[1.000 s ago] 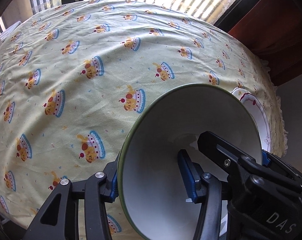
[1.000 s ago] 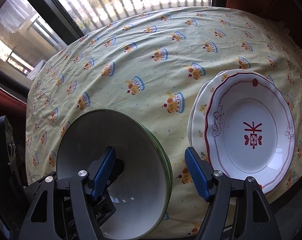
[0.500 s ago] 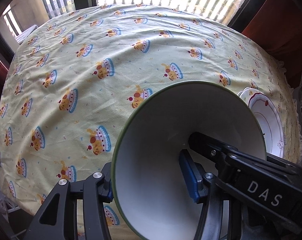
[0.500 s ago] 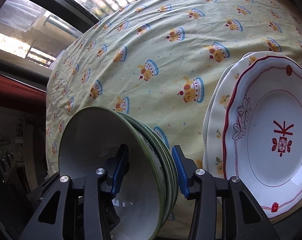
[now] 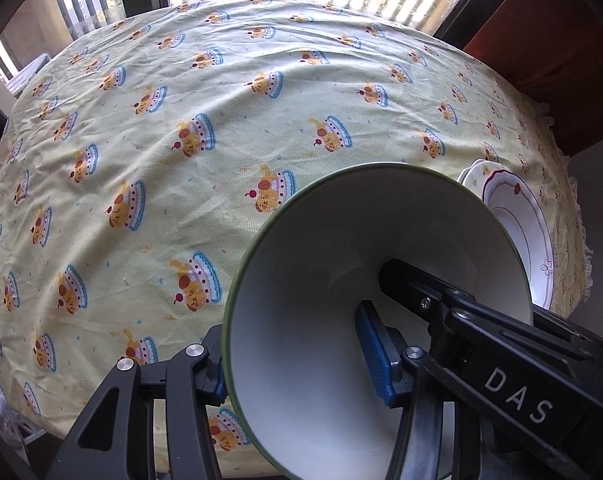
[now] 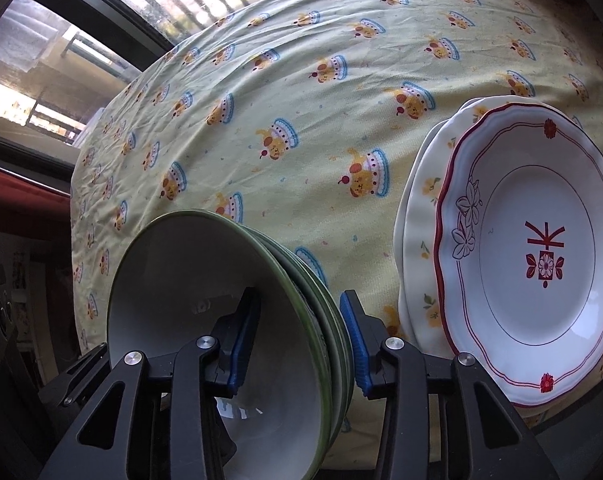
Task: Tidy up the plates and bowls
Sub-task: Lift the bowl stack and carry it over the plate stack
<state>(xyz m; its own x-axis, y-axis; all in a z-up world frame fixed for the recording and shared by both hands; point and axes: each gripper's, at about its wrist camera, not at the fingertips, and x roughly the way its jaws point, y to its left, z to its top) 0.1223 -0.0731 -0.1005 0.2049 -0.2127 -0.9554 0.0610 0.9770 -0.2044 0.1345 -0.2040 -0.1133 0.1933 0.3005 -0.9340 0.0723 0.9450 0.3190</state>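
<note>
Right wrist view has your right gripper point(image 6: 297, 344) closed across the near wall of the stacked bowls point(image 6: 221, 320), one blue finger inside and one outside, with the pile of plates point(image 6: 521, 248) lying just beside them on the worktop point(image 6: 301, 120). Left wrist view shows what that one cannot: your left gripper point(image 5: 297, 356) pinches the opposite wall of the top bowl the same way, both pairs of fingers about half open around the rim. You're mid-carry by the look of it, so next keep both hands level and set the stack down near the plates.
</note>
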